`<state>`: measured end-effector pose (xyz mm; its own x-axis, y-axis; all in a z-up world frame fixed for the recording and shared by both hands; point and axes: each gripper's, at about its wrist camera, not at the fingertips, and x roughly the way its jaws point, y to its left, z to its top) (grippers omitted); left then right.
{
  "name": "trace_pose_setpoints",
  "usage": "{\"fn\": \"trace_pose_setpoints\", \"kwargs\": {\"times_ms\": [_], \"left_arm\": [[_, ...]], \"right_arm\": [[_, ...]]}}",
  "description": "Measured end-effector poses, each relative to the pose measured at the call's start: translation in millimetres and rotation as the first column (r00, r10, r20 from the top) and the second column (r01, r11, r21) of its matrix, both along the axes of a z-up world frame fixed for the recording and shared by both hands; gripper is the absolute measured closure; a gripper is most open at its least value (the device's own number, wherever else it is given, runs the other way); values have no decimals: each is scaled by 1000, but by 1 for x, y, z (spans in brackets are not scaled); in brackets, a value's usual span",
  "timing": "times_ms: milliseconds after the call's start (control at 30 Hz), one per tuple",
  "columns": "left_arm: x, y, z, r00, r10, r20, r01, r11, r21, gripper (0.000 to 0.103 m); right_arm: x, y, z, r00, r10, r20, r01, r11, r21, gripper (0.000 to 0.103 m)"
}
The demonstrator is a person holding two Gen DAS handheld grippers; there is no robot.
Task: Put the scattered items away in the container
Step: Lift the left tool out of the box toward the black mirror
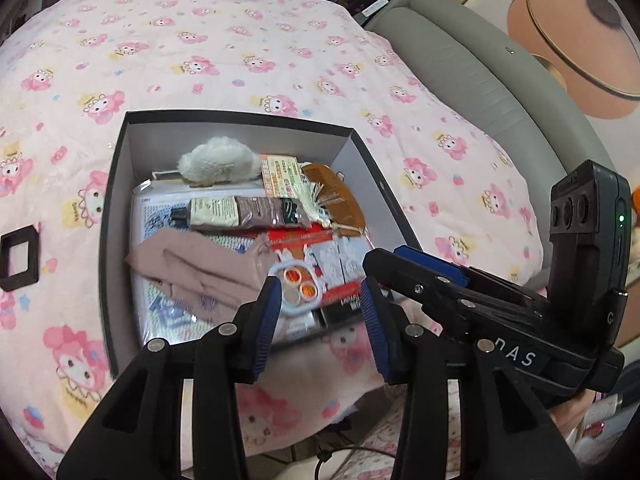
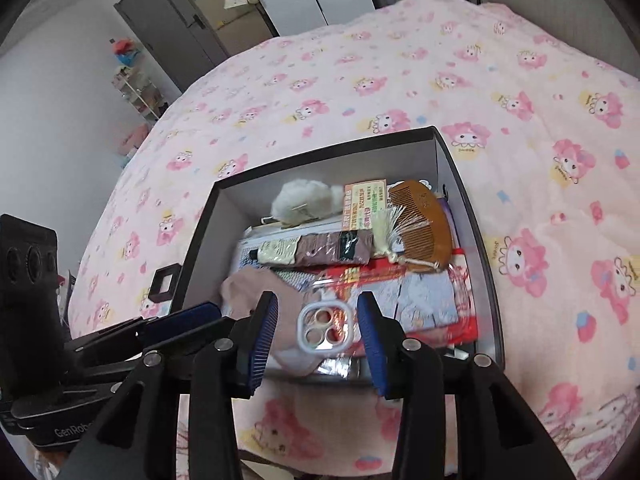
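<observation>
Box (image 2: 476, 216), on the bedspread (image 2: 520, 80): holds phone case (image 2: 324, 326), sock (image 2: 256, 292), tube (image 2: 312, 250), comb (image 2: 424, 220). One black frame (image 2: 165, 282) lies outside, left. Left gripper (image 1: 320, 320) and right gripper (image 2: 316, 332): spread, empty. Advice: left reaches frame, pinches one edge.

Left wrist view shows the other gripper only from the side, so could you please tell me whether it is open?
Observer: Yes, the right gripper is open and holds nothing.
Operator: Thank you. What lies in front of it?
Observer: A clear phone case shows between its jaws, lying inside the box.
Operator: And what is beyond the bed on that side?
Observer: A grey door stands there, closed.
</observation>
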<state>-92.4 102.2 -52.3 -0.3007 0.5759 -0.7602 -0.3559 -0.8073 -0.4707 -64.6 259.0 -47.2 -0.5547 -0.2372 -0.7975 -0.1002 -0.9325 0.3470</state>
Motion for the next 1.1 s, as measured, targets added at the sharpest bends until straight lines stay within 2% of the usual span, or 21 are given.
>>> {"fn": "trace_pose_setpoints", "kwargs": {"times_ms": [533,800,1100], "left_arm": [[42,-40,3,1000,9,-22,-10,1000,-27,61],[46,-66,-1,999,35,-20,-35,999,-24,61],[46,-114,-9,994,108,-10,-108,994,-30,61]], "right_arm": [[31,-48,2,993,108,-38,-107,994,8,66],[27,-75,0,988,151,-30,-150,988,27,66],[12,-122,-6,976,217,-1,-216,974,66,66]]}}
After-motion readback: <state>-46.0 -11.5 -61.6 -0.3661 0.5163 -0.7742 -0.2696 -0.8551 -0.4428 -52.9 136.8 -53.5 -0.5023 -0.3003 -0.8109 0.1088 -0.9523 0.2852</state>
